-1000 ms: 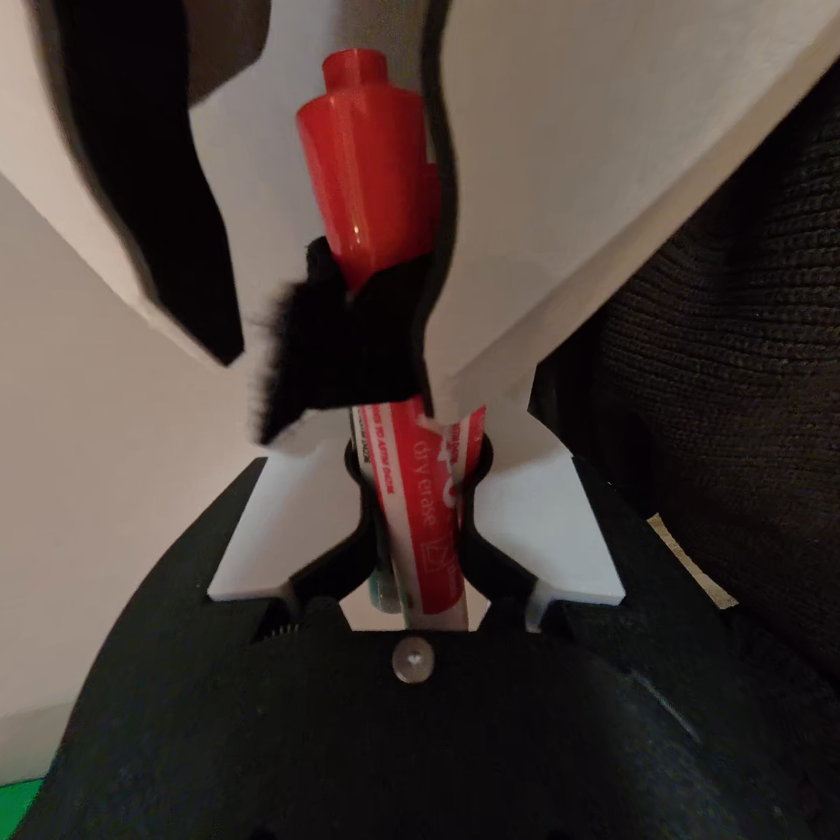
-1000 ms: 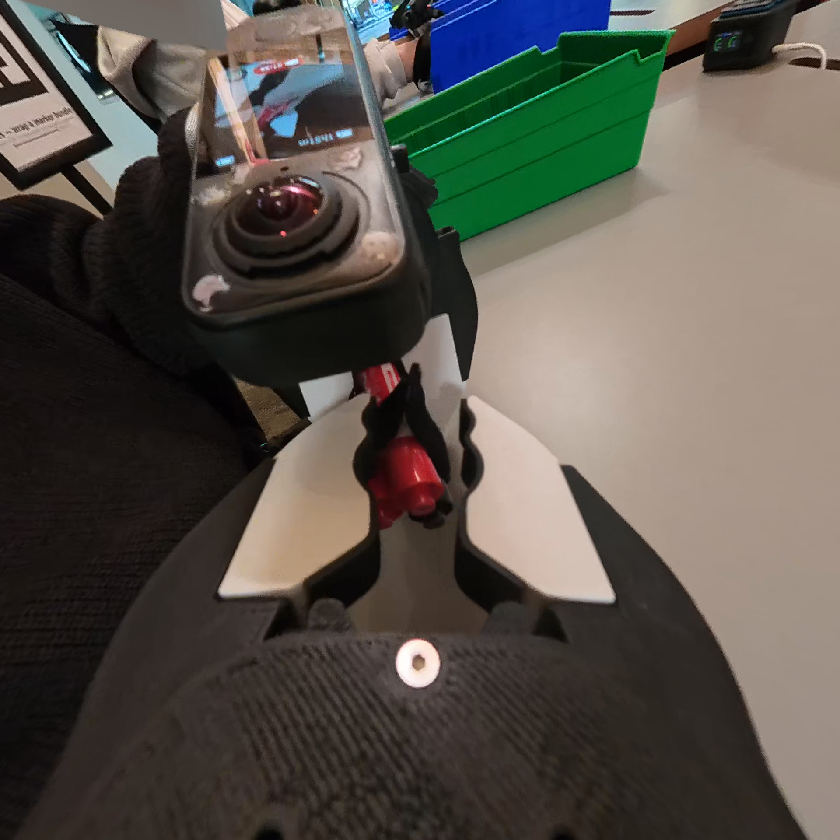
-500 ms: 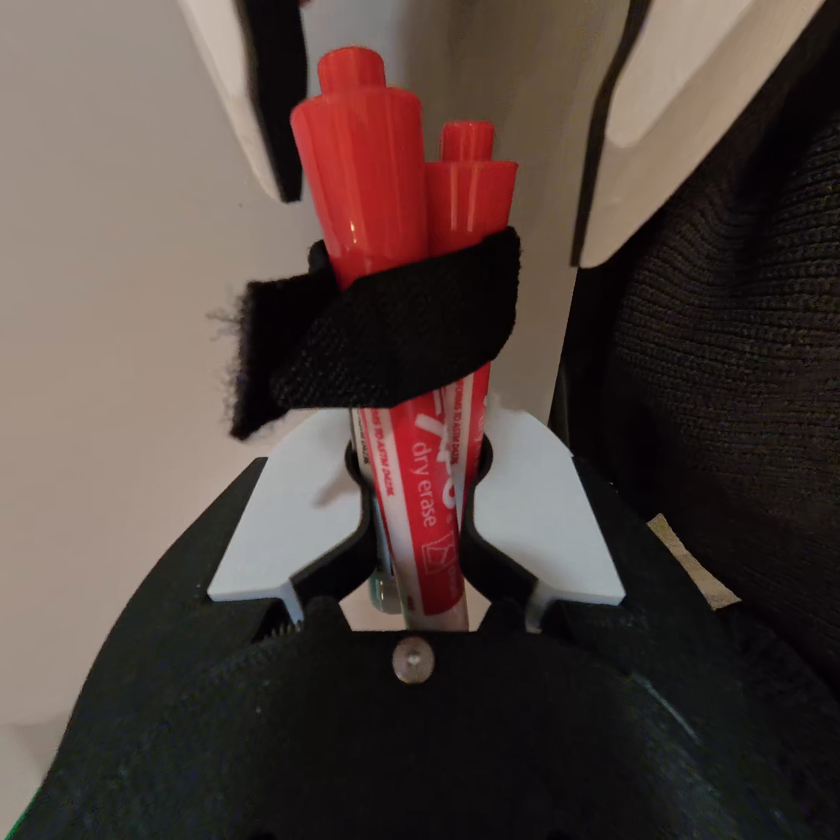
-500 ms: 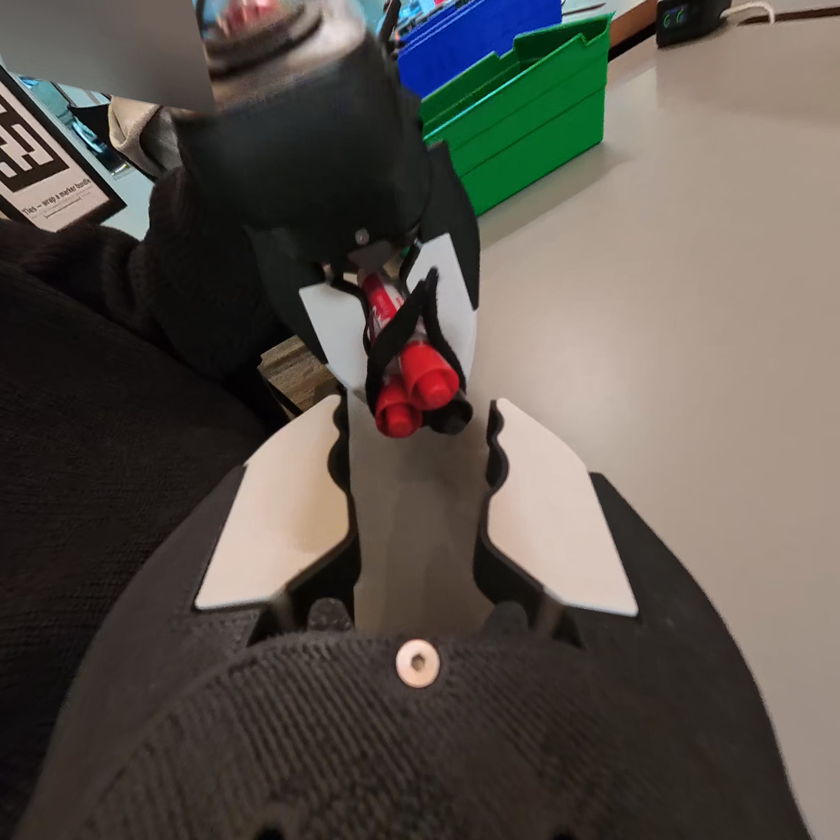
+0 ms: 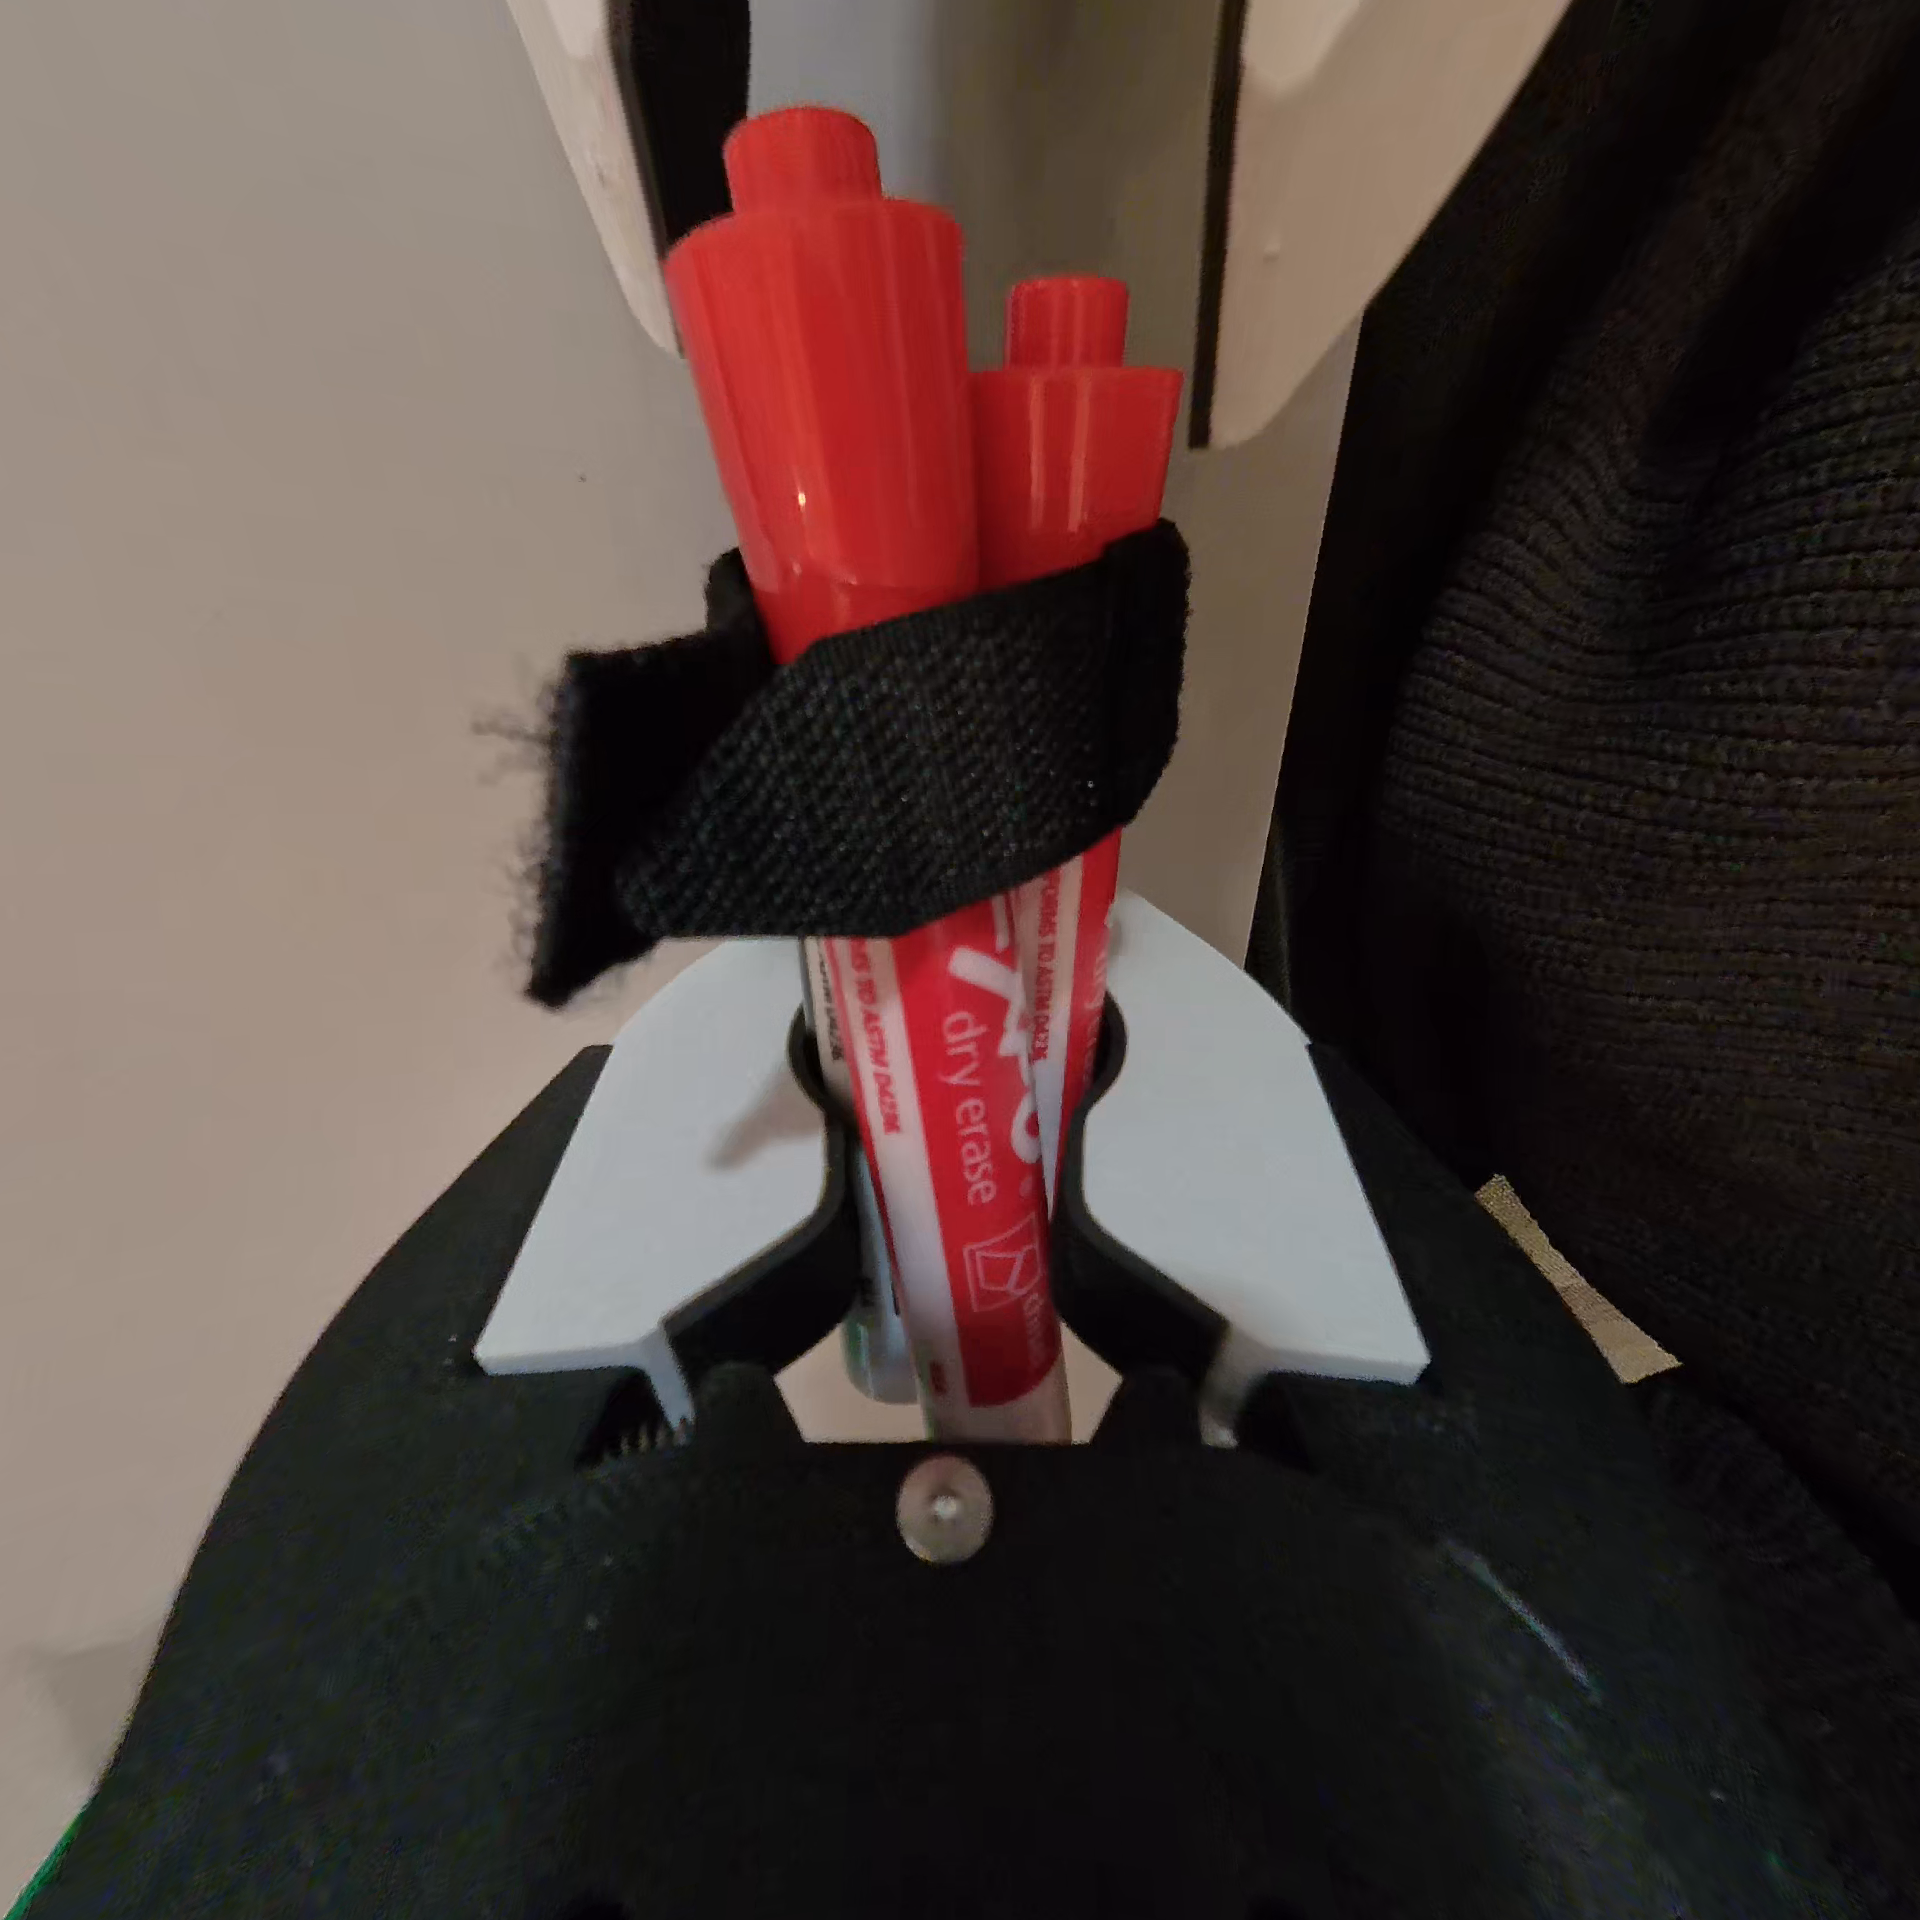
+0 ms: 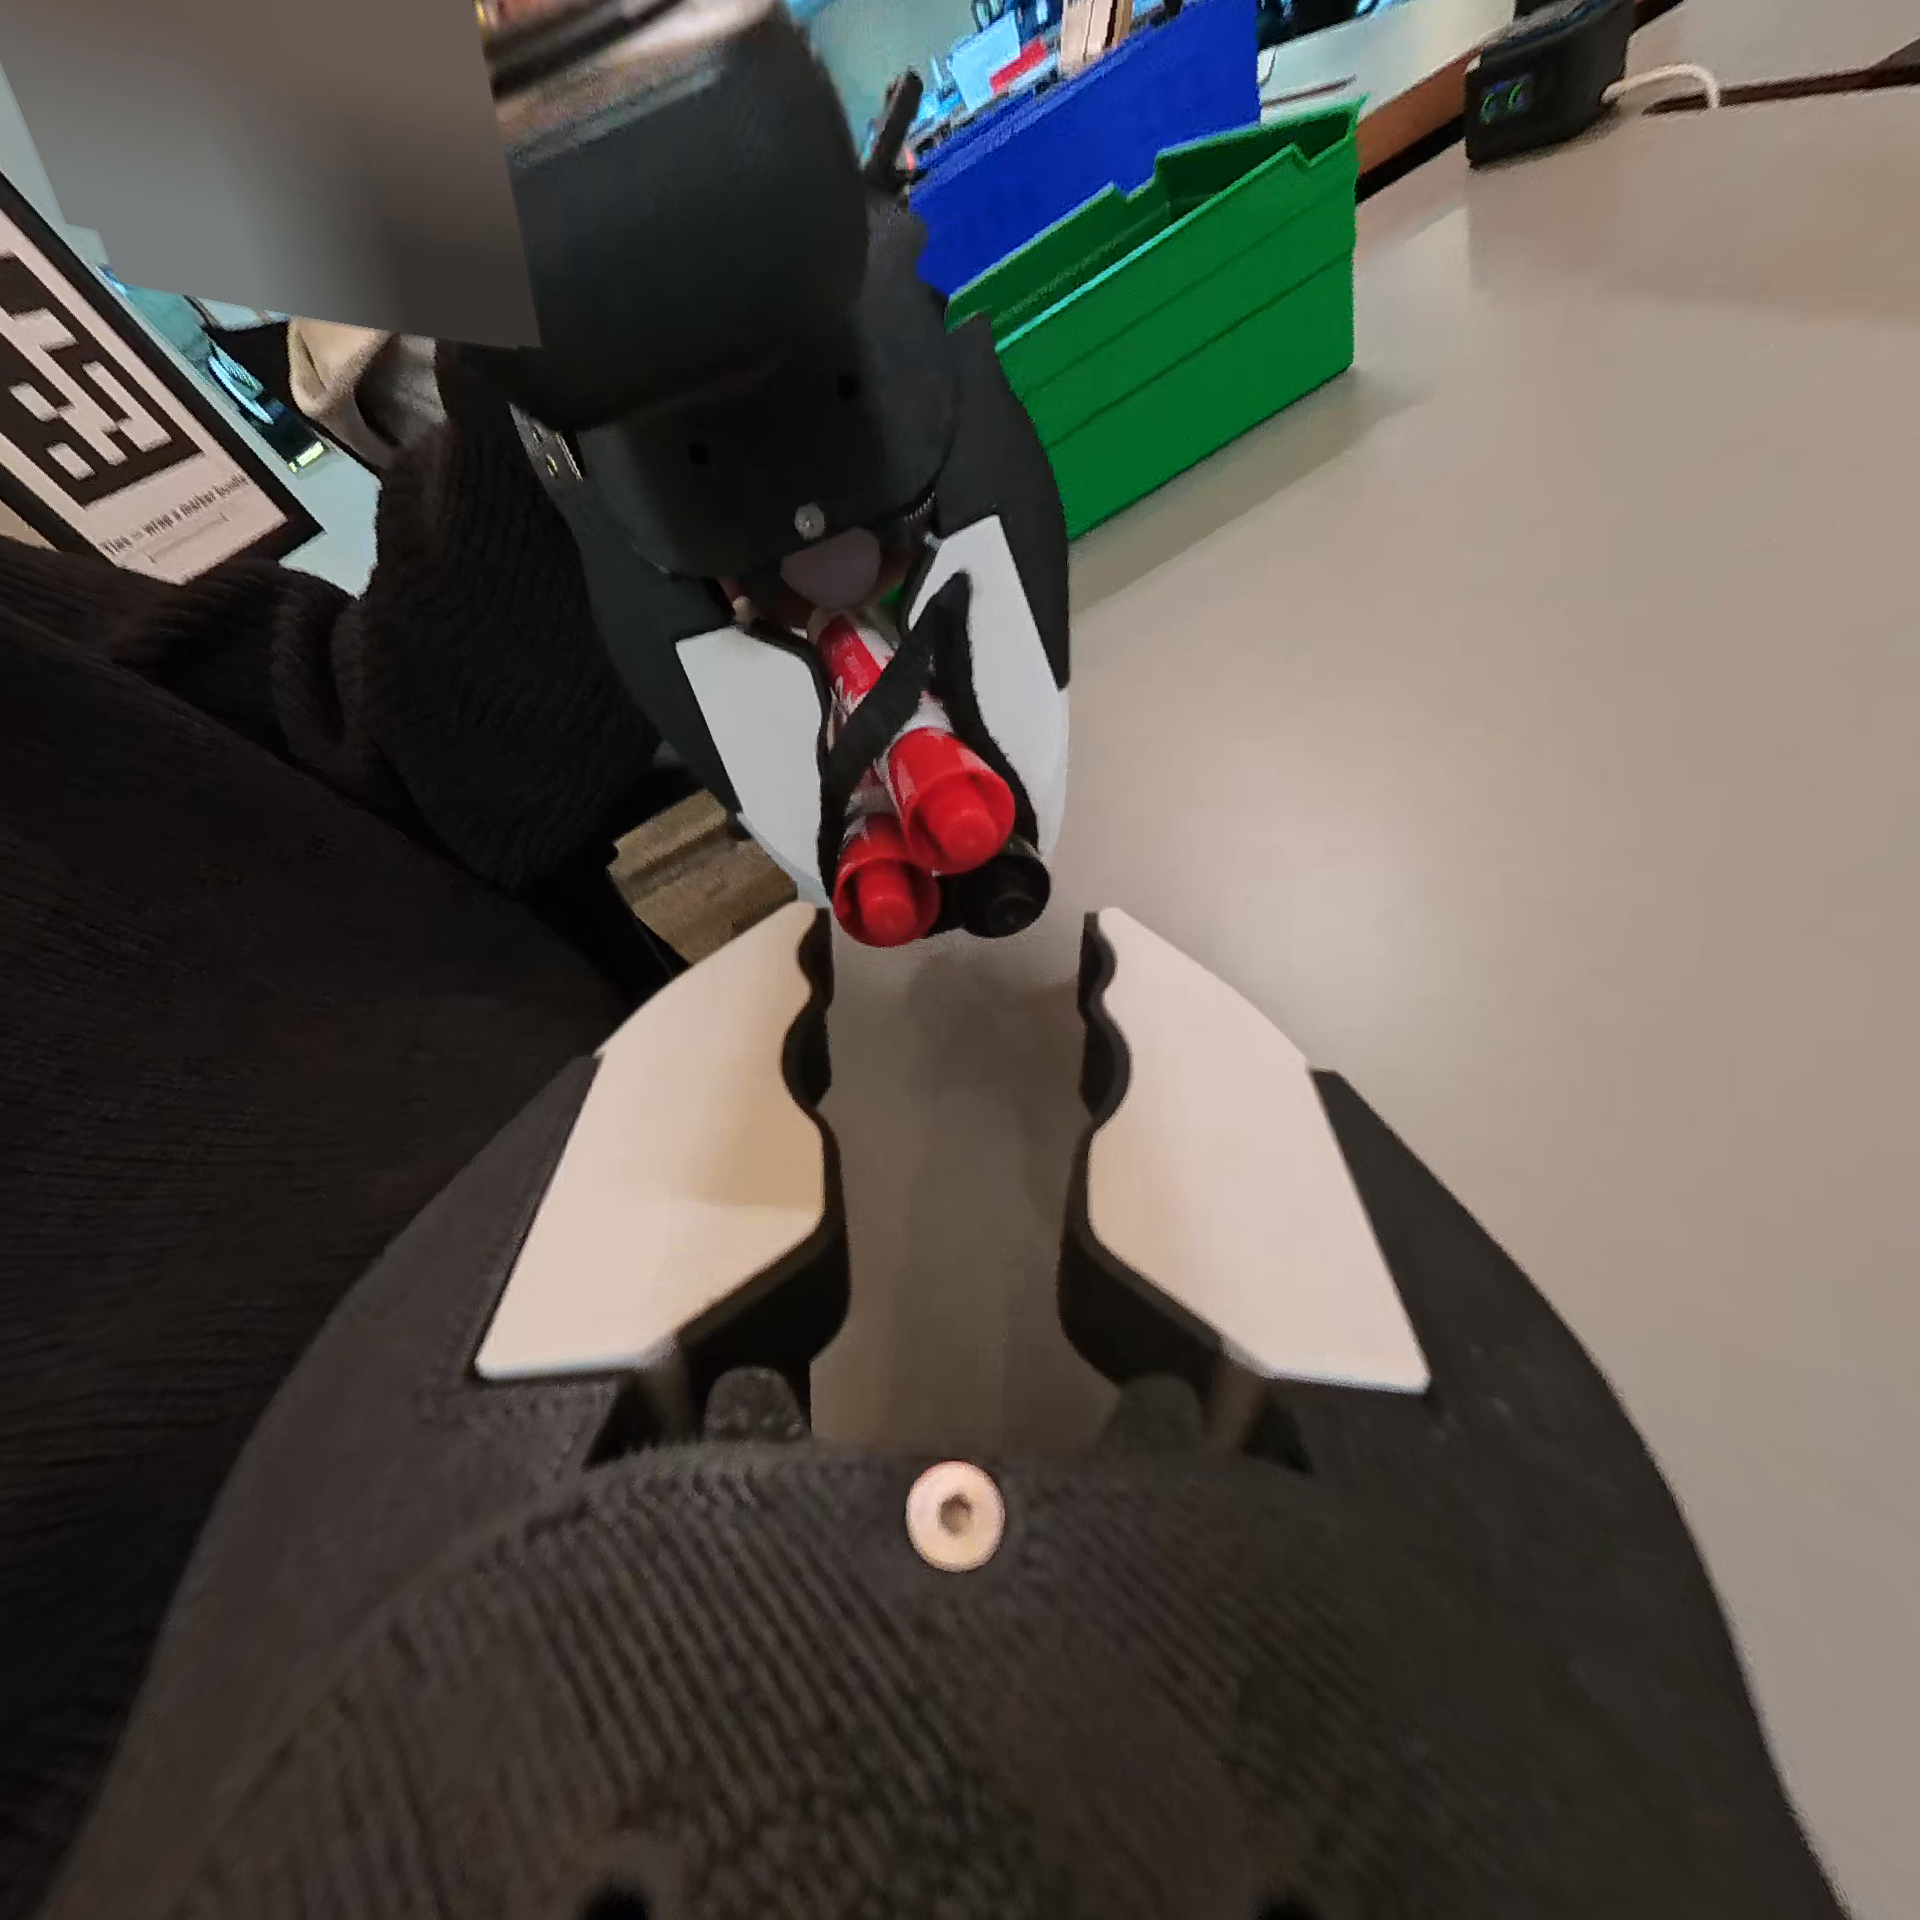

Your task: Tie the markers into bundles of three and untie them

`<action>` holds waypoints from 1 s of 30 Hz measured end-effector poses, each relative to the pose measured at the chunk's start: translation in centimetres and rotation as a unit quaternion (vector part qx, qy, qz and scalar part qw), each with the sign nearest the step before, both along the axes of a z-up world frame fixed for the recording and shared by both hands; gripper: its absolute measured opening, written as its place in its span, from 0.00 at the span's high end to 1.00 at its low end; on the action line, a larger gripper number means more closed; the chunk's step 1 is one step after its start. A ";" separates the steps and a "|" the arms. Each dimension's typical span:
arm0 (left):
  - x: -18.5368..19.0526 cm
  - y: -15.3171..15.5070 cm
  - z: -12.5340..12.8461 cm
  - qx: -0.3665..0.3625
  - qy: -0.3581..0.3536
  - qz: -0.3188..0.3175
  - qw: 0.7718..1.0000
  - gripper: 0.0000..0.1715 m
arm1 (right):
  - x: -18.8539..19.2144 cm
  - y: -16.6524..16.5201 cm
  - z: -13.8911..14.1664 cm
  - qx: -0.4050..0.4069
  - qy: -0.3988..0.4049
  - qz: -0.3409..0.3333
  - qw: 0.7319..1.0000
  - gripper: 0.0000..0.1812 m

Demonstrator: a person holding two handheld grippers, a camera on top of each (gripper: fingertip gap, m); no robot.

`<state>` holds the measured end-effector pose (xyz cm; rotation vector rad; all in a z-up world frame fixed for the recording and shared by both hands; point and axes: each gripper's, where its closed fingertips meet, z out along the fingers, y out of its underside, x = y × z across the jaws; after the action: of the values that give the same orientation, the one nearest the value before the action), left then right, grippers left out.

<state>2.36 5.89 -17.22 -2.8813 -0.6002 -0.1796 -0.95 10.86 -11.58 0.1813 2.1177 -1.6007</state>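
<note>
The right claw [image 6: 956, 935], which 1 second ago was closed on the capped ends of the marker bundle [image 5: 914, 436], has let go and backed off; its jaws now stand apart with the caps just beyond its tips. With it out of the way, the left wrist view shows both red caps and the whole black strap [image 5: 894, 758], and only the right claw's fingertips [image 5: 623, 187] remain at the top edge.

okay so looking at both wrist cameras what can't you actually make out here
- Left wrist view: the lower ends of the marker bundle are hidden inside the left gripper.
- Left wrist view: the strap closure is hidden behind the markers.
- Right wrist view: the green bin contents are hidden by its wall.
- Right wrist view: a blurred patch covers the upper left.
</note>
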 end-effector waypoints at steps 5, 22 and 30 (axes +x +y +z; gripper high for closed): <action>0.2 0.3 0.1 0.004 -0.001 -0.004 1.000 0.74 | 0.7 -0.6 0.0 -0.004 -0.002 0.011 1.000 0.75; 1.1 0.8 -1.0 -0.005 -0.016 -0.009 1.000 0.74 | 2.0 -2.0 -1.1 0.027 0.039 0.038 0.998 0.71; 1.4 0.3 -1.2 -0.007 -0.019 0.005 1.000 0.74 | -0.9 -0.7 2.4 -0.048 -0.025 0.003 0.999 0.69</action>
<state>3.77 6.16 -18.37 -2.8934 -0.6246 -0.2288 -1.88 10.17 -9.19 0.1812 1.9978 -1.6739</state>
